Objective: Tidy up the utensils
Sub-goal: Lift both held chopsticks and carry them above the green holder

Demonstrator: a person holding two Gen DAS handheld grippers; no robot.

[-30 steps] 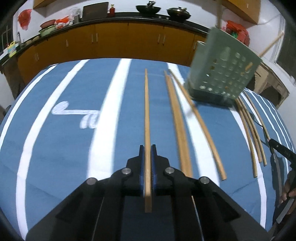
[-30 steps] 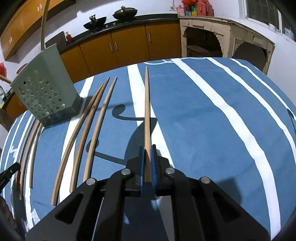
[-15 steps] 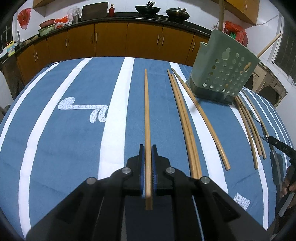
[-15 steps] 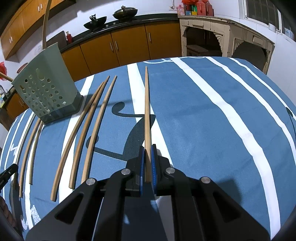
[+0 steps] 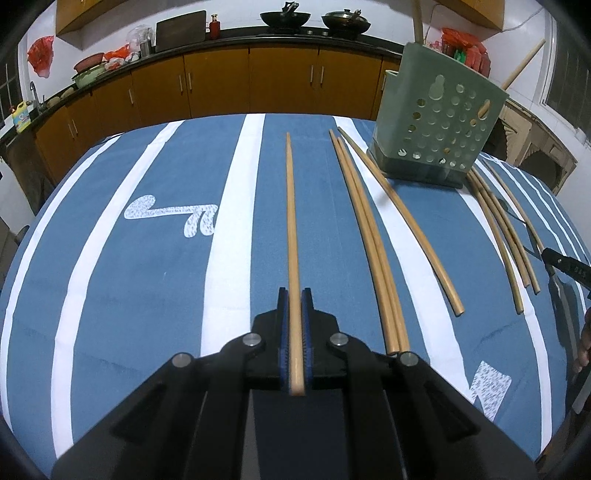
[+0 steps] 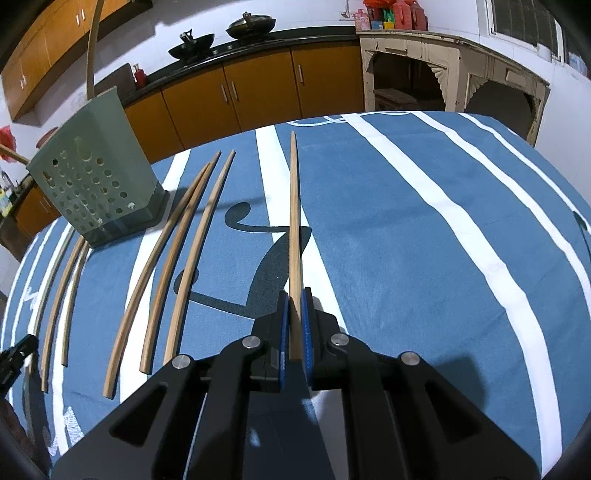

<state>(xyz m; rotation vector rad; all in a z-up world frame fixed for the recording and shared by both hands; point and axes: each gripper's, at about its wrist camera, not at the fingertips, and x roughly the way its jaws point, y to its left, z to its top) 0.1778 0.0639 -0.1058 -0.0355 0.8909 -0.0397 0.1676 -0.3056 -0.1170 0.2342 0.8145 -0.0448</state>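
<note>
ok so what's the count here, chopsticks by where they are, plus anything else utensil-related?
Chopsticks gripped: 2, one each in left gripper and right gripper
Chopsticks lying loose on tablecloth: 6 (a thinner seventh is unclear)
Chopsticks standing in holder: 2
Green perforated holder: 1
Total: 11

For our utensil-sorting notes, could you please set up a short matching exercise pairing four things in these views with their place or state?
Things:
1. left hand-held gripper
2. green perforated holder
3. three loose chopsticks
4. two woks

Places or states:
A. on the dark counter by the far wall
B. standing on the striped blue cloth
C. shut on a single chopstick
D. lying flat on the cloth between the two hand-held grippers

Pairs: 1-C, 2-B, 3-D, 4-A
</note>
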